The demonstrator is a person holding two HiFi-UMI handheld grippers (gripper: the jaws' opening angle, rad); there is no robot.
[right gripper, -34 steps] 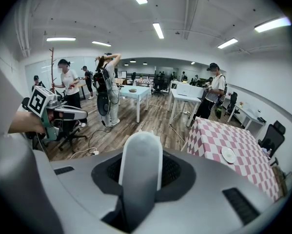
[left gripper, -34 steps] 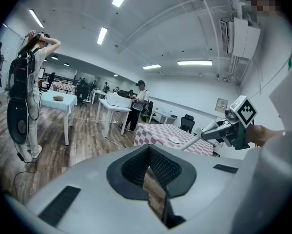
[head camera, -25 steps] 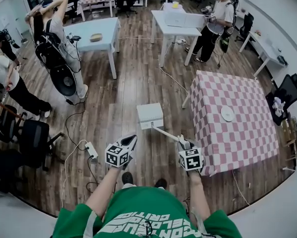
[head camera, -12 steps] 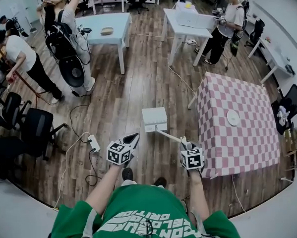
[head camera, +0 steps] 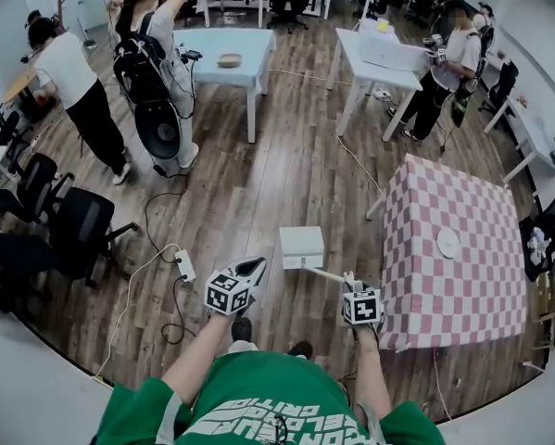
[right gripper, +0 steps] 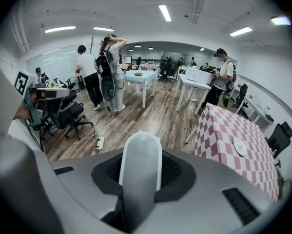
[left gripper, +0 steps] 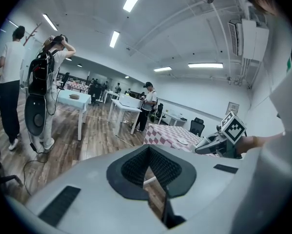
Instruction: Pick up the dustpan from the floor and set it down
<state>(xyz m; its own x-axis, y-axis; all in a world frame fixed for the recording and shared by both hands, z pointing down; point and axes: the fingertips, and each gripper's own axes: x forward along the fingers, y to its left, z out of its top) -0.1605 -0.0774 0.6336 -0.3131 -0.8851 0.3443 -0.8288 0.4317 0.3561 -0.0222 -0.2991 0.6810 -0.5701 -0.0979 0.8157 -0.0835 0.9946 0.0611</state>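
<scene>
The dustpan (head camera: 301,247) is white, with a flat square pan and a long handle. It hangs low over the wooden floor in front of my feet, and I cannot tell whether it touches the boards. My right gripper (head camera: 349,280) is shut on the end of the handle (right gripper: 140,169), which rises as a broad white bar between the jaws in the right gripper view. To the left of the pan my left gripper (head camera: 254,266) stands apart from it, jaws shut and holding nothing. In the left gripper view its pads (left gripper: 136,167) meet with only a thin slit between them.
A table with a pink checked cloth (head camera: 462,248) and a white plate (head camera: 447,242) stands just right of the dustpan. A power strip (head camera: 186,266) with cables lies on the floor to the left, near black office chairs (head camera: 78,230). People (head camera: 161,72) and white tables (head camera: 384,58) stand further off.
My right gripper has sunk with the dustpan, bringing the pan closer to the floor. The left gripper has drifted a little sideways. The head view has swung, so the room sits differently.
</scene>
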